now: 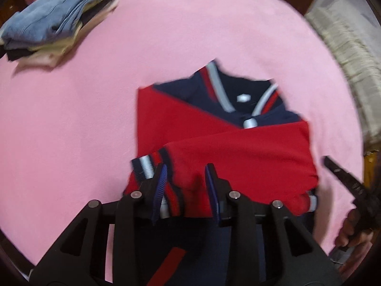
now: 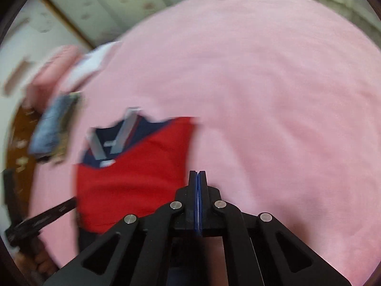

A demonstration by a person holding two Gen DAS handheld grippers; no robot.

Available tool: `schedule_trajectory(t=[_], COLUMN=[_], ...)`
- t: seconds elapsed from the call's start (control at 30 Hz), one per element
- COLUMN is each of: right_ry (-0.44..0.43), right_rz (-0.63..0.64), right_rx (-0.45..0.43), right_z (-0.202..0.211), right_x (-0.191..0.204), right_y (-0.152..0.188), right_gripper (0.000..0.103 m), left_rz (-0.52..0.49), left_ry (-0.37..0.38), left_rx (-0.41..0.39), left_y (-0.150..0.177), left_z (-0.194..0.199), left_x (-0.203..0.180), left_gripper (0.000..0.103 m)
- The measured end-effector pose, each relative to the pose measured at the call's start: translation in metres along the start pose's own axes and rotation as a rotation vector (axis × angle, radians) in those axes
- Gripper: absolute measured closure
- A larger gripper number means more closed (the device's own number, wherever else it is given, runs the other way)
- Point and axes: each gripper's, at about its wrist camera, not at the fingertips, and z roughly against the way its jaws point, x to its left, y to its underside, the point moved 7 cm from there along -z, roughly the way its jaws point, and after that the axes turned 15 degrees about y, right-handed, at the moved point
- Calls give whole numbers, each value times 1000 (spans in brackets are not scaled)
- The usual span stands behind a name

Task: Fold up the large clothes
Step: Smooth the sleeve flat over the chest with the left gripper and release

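A red and navy polo shirt (image 1: 214, 128) with grey-white collar stripes lies partly folded on the pink bed cover (image 1: 95, 119), sleeves folded across its front. My left gripper (image 1: 185, 178) is open, its blue pads either side of the red fabric near the striped sleeve cuff (image 1: 147, 166). The right gripper shows at the right edge of the left wrist view (image 1: 343, 178), beside the shirt. In the right wrist view my right gripper (image 2: 197, 178) is shut with nothing between its pads, above the pink cover just right of the shirt (image 2: 133, 178). The left gripper's fingers (image 2: 47, 217) show at lower left.
A stack of folded clothes (image 1: 59, 21) with a blue denim piece on top sits at the far left of the bed; it also appears blurred in the right wrist view (image 2: 54, 126). A cream knitted blanket (image 1: 352, 71) lies off the bed's right side. A patterned wall (image 2: 95, 4) is behind.
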Motion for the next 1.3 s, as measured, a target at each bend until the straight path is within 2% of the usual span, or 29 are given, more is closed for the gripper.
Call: schedule_trajectory(t=[0.1,0.17,0.2,0.27,0.37,0.43,0.47,0.57,0.73,0.8,0.9,0.97,1.0,1.03,1.1,1.17,1.2,1.27,1.3], right_ry=[-183,-218,-201,-113,-106,-39,1,34,207,263,143,37,25,48,134,216,303,461,510], right_rz=[149,241,263,285,188,154,143,103,78,70,67,112,132,147,119,96,86,55,29], right_rx=[59,122,131,114,67,24,2,-22,-96,-127,-187,-151,-120,-58,12,-35,-87,-128,-127], right_z=[-4,-21,-28,-48,-60,-64,-63,-62,-54,-46,-29,-33,-40,-55,-79,-85,-81,-77,-75], right_x=[51,88,97,104,89,69,58,35,16,17,34,54,61,67,68,64,59,43,36], right_y=[8,16,20,18,4,-4,-7,-15,-29,-36,-43,-47,-47,-47,-48,-54,-58,-60,-59], right_gripper=[103,103,103,103,103,103,103,103,103,103,103,103,103,103,103,103,103,103,103], left_rz=[-26,-23,-17,0,17,24,30,27,17,3,-40,-58,-63,-65,-60,-56,-56,-35,-28], left_ry=[5,-33,-50,-76,-112,-116,-113,-115,-136,-123,-17,27,17,-8,-11,-37,-52,-21,-8], left_rx=[32,73,90,106,99,107,113,116,114,102,61,60,72,89,94,87,89,98,96], left_y=[-4,-4,-7,-7,-10,-9,-7,-5,-6,-8,-16,-21,-22,-24,-25,-26,-26,-20,-20], left_z=[-12,-27,-35,-44,-47,-49,-51,-54,-53,-46,-36,-39,-44,-49,-56,-56,-56,-55,-52], left_x=[-10,-9,-7,1,13,20,25,30,27,19,3,-2,0,4,13,31,36,47,50], left_gripper=[73,73,73,73,73,73,73,73,73,73,73,73,73,73,73,73,73,73,73])
